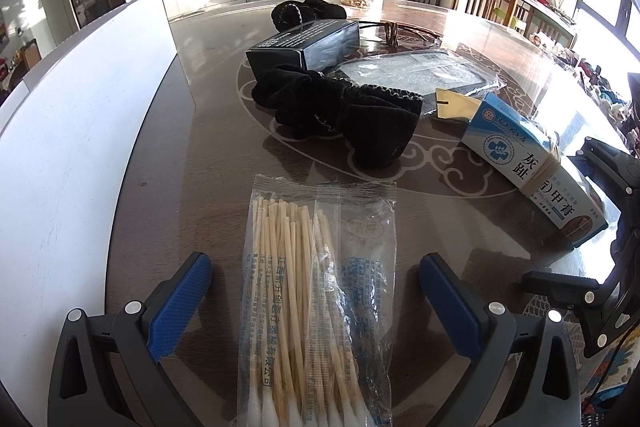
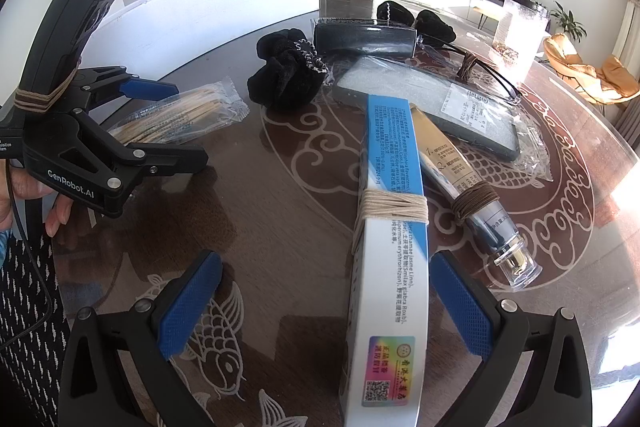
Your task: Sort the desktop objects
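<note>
On the dark patterned table point(image 1: 208, 163) the left gripper point(image 1: 316, 283) stands with its fingers wide apart on either side of the bag of cotton swabs point(image 1: 316, 299) — no pad touching it. The right gripper point(image 2: 326, 291) is likewise spread wide around the blue and white box point(image 2: 388, 247), which is bound with string. Beyond the swabs lies a black cloth pouch point(image 1: 340, 115), then a black box point(image 1: 304, 45). Beside the blue and white box lies a tube point(image 2: 460, 179) — touching it.
</note>
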`<action>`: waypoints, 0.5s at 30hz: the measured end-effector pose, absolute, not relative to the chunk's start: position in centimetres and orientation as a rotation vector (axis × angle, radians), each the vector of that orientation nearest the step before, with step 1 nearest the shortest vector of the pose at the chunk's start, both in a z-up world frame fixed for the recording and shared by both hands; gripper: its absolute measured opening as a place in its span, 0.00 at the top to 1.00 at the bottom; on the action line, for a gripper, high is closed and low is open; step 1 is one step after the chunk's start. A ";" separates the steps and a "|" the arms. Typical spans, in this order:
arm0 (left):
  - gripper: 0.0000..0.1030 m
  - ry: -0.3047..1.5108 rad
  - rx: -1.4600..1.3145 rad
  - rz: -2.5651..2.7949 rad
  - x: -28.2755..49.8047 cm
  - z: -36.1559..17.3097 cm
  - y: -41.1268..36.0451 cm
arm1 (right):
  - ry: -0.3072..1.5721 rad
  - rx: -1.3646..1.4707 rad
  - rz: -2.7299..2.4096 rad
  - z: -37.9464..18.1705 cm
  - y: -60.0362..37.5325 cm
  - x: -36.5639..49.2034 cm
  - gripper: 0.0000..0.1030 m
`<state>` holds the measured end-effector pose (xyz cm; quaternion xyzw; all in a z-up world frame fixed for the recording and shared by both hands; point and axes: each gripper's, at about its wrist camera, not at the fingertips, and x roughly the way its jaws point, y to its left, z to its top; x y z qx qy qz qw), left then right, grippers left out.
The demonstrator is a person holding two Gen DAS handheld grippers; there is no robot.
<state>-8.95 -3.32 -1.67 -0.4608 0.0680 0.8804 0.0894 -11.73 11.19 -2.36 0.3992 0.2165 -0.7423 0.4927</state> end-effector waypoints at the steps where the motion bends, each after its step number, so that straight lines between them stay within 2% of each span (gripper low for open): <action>1: 0.00 0.202 -1.371 2.618 -9.0 -1.7 -3.3 | 0.525 0.969 -1.801 -2.4 11.2 -11.7 0.00; 15: 0.00 0.194 -1.378 2.631 -9.1 -1.7 -3.4 | 0.527 0.968 -1.798 -2.4 11.2 -11.7 0.00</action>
